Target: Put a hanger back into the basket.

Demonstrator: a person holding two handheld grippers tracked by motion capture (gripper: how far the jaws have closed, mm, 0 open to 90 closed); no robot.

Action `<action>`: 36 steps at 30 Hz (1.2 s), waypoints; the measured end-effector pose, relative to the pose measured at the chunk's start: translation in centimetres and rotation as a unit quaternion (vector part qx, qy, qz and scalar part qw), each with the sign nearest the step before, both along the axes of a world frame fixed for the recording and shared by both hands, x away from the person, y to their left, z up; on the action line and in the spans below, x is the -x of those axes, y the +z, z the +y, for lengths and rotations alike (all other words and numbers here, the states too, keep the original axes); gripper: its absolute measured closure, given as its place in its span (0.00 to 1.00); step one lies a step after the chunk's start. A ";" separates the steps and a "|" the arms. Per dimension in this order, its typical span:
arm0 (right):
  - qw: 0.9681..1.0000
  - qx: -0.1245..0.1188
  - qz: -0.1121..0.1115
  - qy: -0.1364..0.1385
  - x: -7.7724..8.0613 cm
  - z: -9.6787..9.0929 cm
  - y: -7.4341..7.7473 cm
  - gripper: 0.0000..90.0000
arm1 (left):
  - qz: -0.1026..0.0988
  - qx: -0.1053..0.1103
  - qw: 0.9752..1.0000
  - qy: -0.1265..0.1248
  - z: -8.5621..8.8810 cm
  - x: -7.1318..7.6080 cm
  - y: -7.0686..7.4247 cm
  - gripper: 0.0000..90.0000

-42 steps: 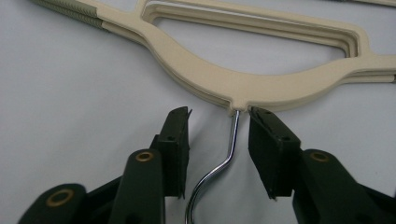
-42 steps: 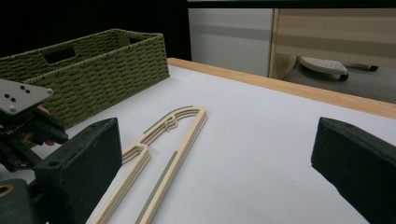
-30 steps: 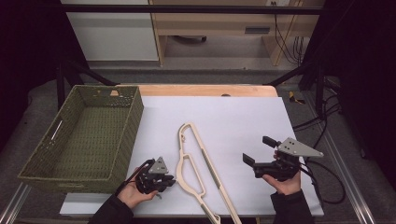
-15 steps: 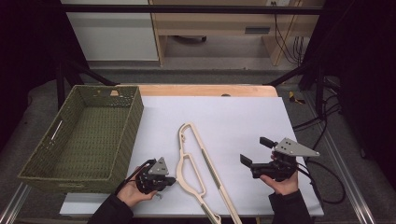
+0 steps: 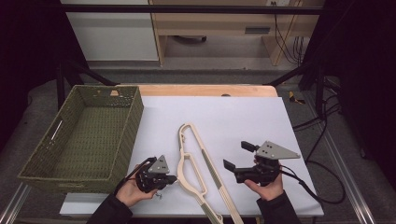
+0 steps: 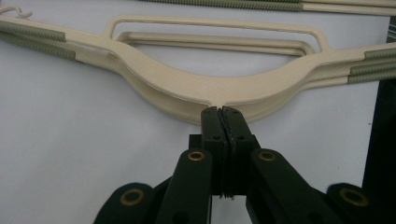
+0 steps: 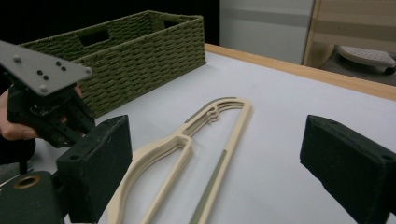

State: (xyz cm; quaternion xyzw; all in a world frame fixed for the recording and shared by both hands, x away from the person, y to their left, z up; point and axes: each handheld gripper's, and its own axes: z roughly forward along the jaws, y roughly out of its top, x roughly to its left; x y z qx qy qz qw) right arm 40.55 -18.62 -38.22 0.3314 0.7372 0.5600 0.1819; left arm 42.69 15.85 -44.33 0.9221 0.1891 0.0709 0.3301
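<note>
Found the jaws of the left gripper pressed flat together, tips right against the outer curve of the cream hanger stack; could not tell whether any thin lip of it sat pinched in the seam. Found the jaws of the right gripper spread wide with nothing between them, though just closed in a little.

Noted the white table under everything. Noted the green woven basket on its left part, open side up, near wall just beside the left hand.

Placed the hanger stack mid-table, between the two hands, flat on the surface. Read its long axis as running from the far middle of the table back toward the person's edge, slanting slightly to the right as it came near. Judged the left gripper much the nearer, meeting the stack square on from the left flank, at the middle of the curved shoulder. Judged the right gripper apart from it on the right flank, raised, with bare table between, facing across the stack toward the basket.

Reckoned any lift toward the basket would turn on that crosswise meeting of jaws and long axis.
</note>
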 end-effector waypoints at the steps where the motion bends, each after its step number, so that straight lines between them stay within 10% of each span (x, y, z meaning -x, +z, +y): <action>1: 1.000 0.005 0.003 0.004 0.1 0.5 0.0 0.11 | -0.002 -0.002 1.000 -0.001 -0.1 0.0 0.1 0.99; 17: 0.996 0.055 0.045 0.052 1.4 8.0 -2.1 0.17 | -0.011 -0.014 1.000 0.003 -1.5 0.7 2.3 0.99; 36: 0.978 0.171 0.086 0.087 1.6 12.1 -6.5 0.46 | -0.017 -0.022 1.000 0.001 -2.0 1.2 3.0 0.99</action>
